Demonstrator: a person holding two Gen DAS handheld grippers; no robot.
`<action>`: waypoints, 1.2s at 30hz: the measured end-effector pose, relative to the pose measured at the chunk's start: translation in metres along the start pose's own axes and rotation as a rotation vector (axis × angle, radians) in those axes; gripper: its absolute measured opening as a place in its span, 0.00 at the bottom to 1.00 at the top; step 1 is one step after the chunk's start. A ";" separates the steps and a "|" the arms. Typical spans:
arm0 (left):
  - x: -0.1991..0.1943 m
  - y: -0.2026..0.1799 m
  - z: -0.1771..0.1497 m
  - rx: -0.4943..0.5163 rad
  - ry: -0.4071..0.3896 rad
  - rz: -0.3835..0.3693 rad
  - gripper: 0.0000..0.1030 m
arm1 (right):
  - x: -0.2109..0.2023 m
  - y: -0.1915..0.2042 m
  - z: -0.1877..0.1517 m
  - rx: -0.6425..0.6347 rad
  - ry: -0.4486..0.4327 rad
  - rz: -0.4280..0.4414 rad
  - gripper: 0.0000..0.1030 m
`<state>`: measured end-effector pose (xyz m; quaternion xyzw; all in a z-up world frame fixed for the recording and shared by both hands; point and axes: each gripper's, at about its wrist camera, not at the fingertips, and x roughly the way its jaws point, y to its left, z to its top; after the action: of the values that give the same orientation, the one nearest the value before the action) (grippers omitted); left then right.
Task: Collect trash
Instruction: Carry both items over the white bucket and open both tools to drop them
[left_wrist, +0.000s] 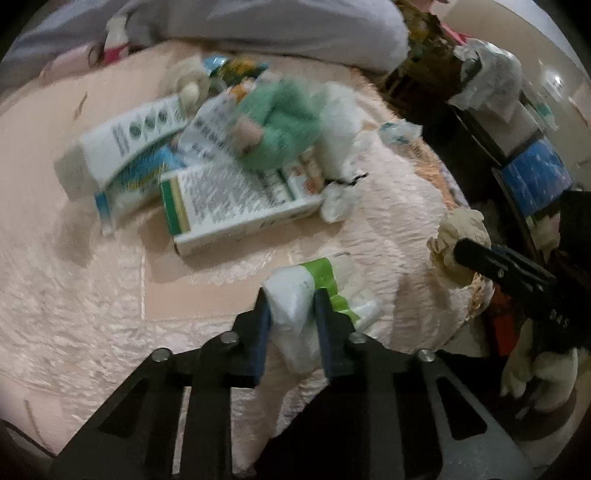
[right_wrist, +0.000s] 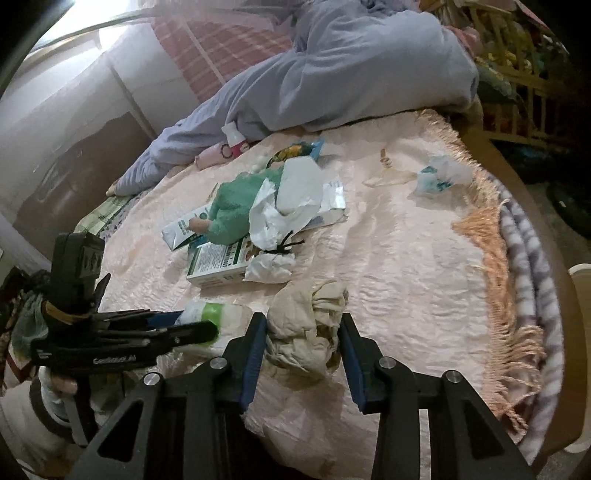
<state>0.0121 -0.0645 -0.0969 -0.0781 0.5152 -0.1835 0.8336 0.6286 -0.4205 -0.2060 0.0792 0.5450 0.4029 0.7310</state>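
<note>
White-and-green plastic wrapper (left_wrist: 314, 291) is pinched between the closed jaws of the left gripper (left_wrist: 291, 306), lower centre of frame, on the pink bedspread (left_wrist: 74, 266). Beige crumpled rag (right_wrist: 306, 328) sits between the right gripper (right_wrist: 303, 332) jaws, gripped, lower centre; each hand is nearest its own piece.
</note>
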 end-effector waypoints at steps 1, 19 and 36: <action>-0.005 -0.004 0.002 0.015 -0.010 0.001 0.15 | -0.004 -0.001 0.000 -0.001 -0.010 -0.008 0.37; 0.027 -0.213 0.079 0.346 0.004 -0.176 0.13 | -0.142 -0.162 -0.029 0.294 -0.158 -0.367 0.37; 0.127 -0.322 0.098 0.335 0.100 -0.243 0.39 | -0.155 -0.257 -0.059 0.513 -0.188 -0.458 0.64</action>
<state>0.0777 -0.4161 -0.0547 0.0094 0.5050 -0.3693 0.7801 0.6939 -0.7142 -0.2584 0.1726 0.5623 0.0696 0.8057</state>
